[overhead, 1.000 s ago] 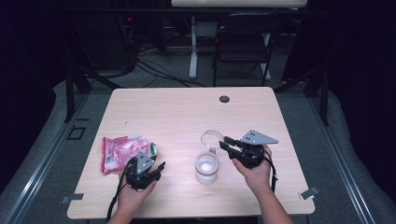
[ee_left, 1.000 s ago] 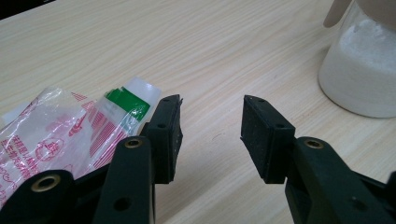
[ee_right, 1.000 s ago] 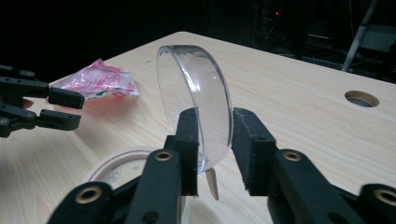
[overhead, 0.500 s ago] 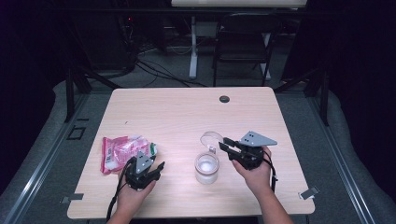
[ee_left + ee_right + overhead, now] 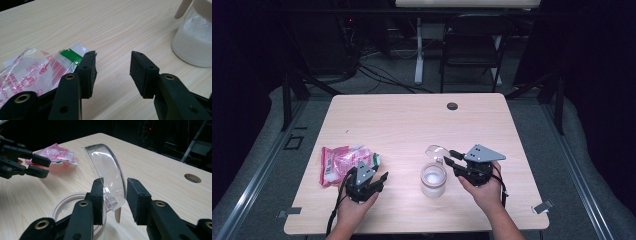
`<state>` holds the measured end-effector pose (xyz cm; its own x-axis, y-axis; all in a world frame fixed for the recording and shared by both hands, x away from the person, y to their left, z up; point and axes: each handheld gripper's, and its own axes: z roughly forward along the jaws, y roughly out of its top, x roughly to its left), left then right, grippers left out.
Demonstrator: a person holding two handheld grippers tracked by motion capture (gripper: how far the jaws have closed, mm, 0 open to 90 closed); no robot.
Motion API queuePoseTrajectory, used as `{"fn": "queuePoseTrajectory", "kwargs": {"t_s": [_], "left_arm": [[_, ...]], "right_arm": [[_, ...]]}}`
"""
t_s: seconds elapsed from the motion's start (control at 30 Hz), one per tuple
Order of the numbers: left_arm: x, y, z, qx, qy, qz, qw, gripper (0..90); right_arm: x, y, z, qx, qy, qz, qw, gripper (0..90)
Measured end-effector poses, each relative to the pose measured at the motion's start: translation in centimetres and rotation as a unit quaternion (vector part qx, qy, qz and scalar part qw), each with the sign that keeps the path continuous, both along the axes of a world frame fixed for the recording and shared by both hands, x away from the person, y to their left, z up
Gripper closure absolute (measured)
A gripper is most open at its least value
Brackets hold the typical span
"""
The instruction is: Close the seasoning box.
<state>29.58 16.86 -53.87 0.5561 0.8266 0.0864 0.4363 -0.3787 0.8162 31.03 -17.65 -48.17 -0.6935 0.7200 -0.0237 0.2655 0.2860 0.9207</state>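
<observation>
A: Two grippers up, both mine. Where's the jar?

B: Jar (image 5: pixel 433 180) w/ white powder sits on the table (image 5: pixel 412 120), near the front edge, just left of my right gripper (image 5: pixel 448 156). Its clear flip lid (image 5: pixel 107 173) stands open, tilted up off the tan rim.

A: Right jaws?

B: Lid's between them. Left pad looks to touch the hinge end, right pad stands off w/ a gap, so no pinch. They've just been opening.

A: And the left gripper?

B: Left gripper (image 5: pixel 379 181) is well left of the jar, low over the table. Jaws spread, bare wood between the pads, nothing held.

A: What's beside it?

B: Pink-and-red plastic packet (image 5: pixel 343 162) w/ a green patch, lying flat, farther left of the jar. In the left gripper view its corner lies right by my left pad; can't tell if it touches.

A: Anything past the jar?

B: Round cable hole (image 5: pixel 452 106) near the far edge of the table.
</observation>
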Motion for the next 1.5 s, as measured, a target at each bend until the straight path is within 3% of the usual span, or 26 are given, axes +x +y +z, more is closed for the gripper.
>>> {"fn": "queuePoseTrajectory", "kwargs": {"t_s": [0.2,0.47,1.07,1.3,1.5], "left_arm": [[0.3,-0.5,0.0,0.001,-0.001,-0.008,1.0000,56.0],[0.5,-0.6,0.1,0.000,-0.001,-0.011,0.9999,56.0],[1.0,-0.9,0.0,-0.006,0.001,-0.004,1.0000,54.5],[1.3,-1.2,-0.1,-0.005,0.004,-0.005,1.0000,52.3],[1.4,-1.2,-0.1,-0.008,0.003,-0.002,1.0000,50.6]], "right_arm": [[-1.0,0.6,0.0,-0.034,-0.015,0.003,0.9993,63.6],[-1.6,1.1,-0.4,-0.050,-0.018,0.006,0.9986,59.9],[-2.1,1.4,-0.9,-0.070,0.000,0.027,0.9971,50.9],[-2.3,1.4,-1.1,-0.058,0.010,0.043,0.9973,43.0],[-2.5,1.6,-1.4,-0.062,0.011,0.047,0.9969,39.2]]}}
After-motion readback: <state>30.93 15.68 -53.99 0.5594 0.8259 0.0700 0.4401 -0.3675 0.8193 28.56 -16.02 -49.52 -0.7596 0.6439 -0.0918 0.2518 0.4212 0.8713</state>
